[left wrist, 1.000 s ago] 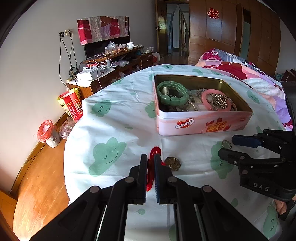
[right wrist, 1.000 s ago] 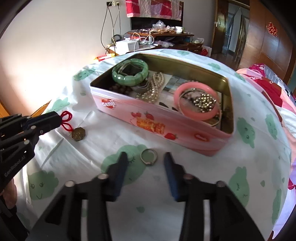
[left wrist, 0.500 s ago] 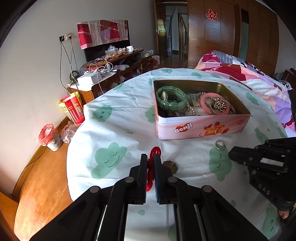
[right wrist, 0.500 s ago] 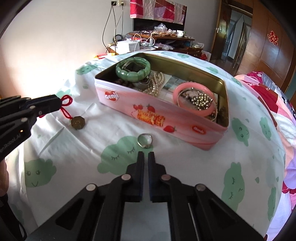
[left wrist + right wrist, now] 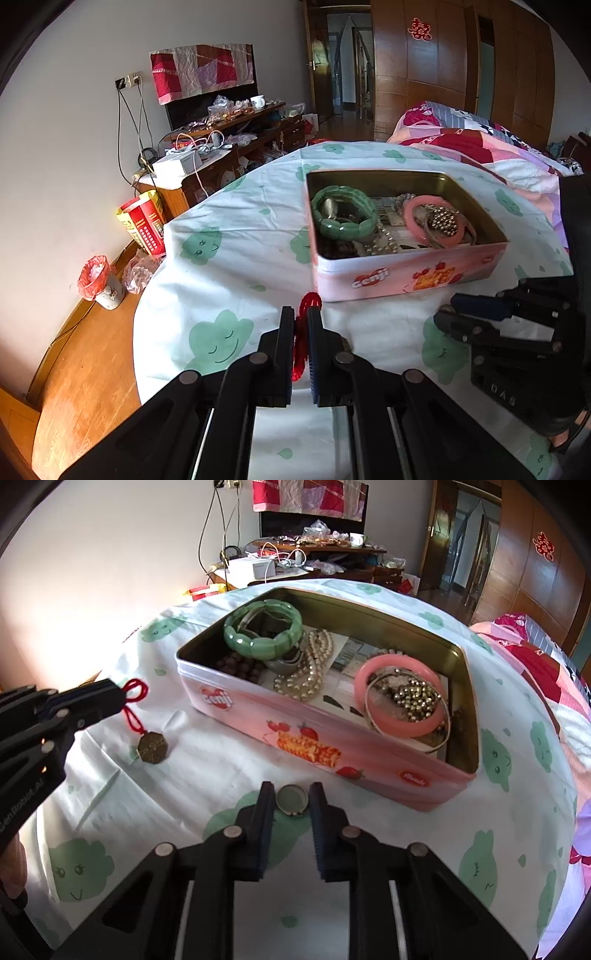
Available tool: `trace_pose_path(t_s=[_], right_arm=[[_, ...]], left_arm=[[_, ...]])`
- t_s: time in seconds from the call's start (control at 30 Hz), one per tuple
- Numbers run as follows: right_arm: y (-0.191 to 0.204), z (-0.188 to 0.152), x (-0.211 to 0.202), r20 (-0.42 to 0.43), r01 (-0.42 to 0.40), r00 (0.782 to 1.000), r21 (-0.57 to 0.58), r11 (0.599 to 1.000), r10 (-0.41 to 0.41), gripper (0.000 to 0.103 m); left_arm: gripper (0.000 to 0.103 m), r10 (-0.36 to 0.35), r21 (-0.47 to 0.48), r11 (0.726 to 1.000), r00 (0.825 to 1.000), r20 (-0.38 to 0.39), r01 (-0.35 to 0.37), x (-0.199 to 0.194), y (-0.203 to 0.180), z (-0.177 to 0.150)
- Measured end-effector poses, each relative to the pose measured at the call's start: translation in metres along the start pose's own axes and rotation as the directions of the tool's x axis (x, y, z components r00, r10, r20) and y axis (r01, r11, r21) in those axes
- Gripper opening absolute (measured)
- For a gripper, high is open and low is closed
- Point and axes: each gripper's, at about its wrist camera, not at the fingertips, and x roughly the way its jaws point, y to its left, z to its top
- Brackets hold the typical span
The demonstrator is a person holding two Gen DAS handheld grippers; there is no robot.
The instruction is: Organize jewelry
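Note:
A small metal ring (image 5: 291,799) lies on the cloth between the fingertips of my right gripper (image 5: 291,797). Its jaws are opening, and the pads do not visibly press on the ring. My left gripper (image 5: 301,325) is shut on the red cord (image 5: 300,343) of a brass octagonal pendant (image 5: 152,747). The pendant rests on the cloth left of the tin. The pink jewelry tin (image 5: 314,734) stands open just beyond both grippers. It holds a green bangle (image 5: 262,627), a pink bangle (image 5: 399,698), pearls (image 5: 306,672) and beads. In the left wrist view the right gripper (image 5: 454,312) is at the right, in front of the tin (image 5: 406,275).
The round table wears a white cloth with green clouds (image 5: 218,339), and its edge drops to a wooden floor (image 5: 85,369) on the left. A cluttered cabinet (image 5: 207,162) stands by the wall. A bed with a patchwork quilt (image 5: 461,144) lies behind the table.
My right gripper, open around the ring a second ago, shut just short of it and has now parted again with the ring between its tips. The left gripper has kept its hold on the red cord.

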Motion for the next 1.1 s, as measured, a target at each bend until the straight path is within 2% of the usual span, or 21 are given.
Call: trace_pose_path(t_s=[0.2,0.37,0.5,0.7,0.93,1.1], right_arm=[[-0.003,-0.017,-0.018,0.036,-0.004,0.999,0.003,1.0,0.004,0.022],[-0.006,-0.016,-0.041,0.095,0.006,0.995,0.001,1.0,-0.006,0.022],[-0.011,-0.002,-0.063,0.159,0.021,0.987,-0.001,1.0,-0.02,0.022],[-0.023,0.026,-0.072,0.211,0.044,0.977,0.008,0.999,-0.045,0.022],[-0.04,0.053,-0.062,0.232,0.072,0.97,0.019,0.997,-0.075,0.022],[-0.044,0.063,-0.047,0.23,0.086,0.969,0.02,0.996,-0.088,0.022]], left_arm=[[0.006,-0.012,0.003,1.0,1.0,0.025,0.012,-0.014,0.0,0.005],[0.006,-0.007,0.033,0.999,0.998,0.065,0.005,-0.03,-0.007,0.02],[0.006,0.0,0.077,0.997,0.994,0.108,-0.008,-0.041,-0.016,0.042],[0.006,0.011,0.126,0.992,0.988,0.156,-0.031,-0.049,-0.027,0.076],[0.006,0.037,0.145,0.987,0.983,0.179,-0.064,-0.038,-0.032,0.108],[0.006,0.044,0.155,0.985,0.984,0.173,-0.071,-0.016,-0.038,0.121]])
